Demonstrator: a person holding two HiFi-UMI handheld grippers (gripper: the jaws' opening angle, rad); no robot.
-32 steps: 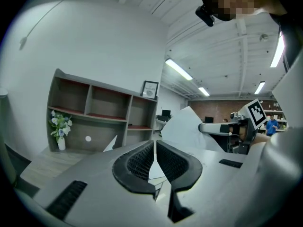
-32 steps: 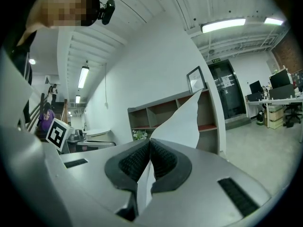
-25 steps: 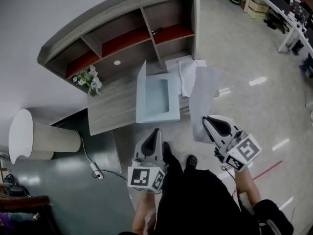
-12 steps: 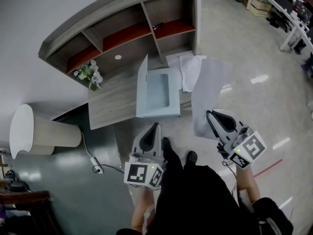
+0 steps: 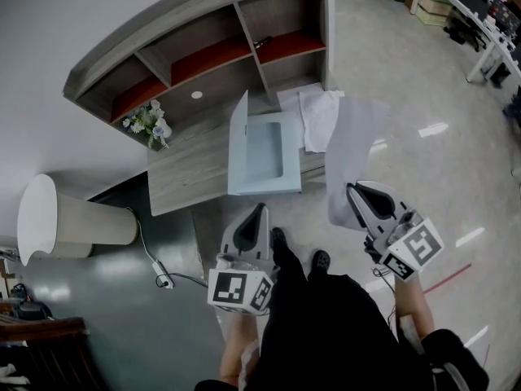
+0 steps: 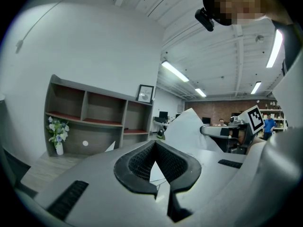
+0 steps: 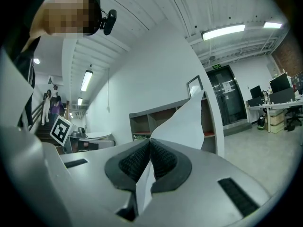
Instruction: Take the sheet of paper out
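My right gripper [image 5: 351,188] is shut on the lower edge of a white sheet of paper [image 5: 352,147], which stands up in the air to the right of the desk. In the right gripper view the sheet [image 7: 185,121] rises from between the closed pads [image 7: 161,157] of that gripper [image 7: 150,141]. An open light-blue folder [image 5: 277,160] lies on the desk, its cover raised at the left. My left gripper [image 5: 260,208] is shut and holds nothing, just in front of the folder. From the left gripper [image 6: 154,143] view, the sheet [image 6: 186,129] shows to the right.
The grey wooden desk [image 5: 183,176] has a shelf unit [image 5: 203,55] behind it, a flower vase [image 5: 147,127] at its left and loose white papers [image 5: 314,117] at its right end. A white cylinder lamp [image 5: 73,222] and a cord [image 5: 159,282] lie left on the floor.
The sheet held by my right gripper has drifted a little to the right and flexed. Both grippers have stayed nearly where they were.
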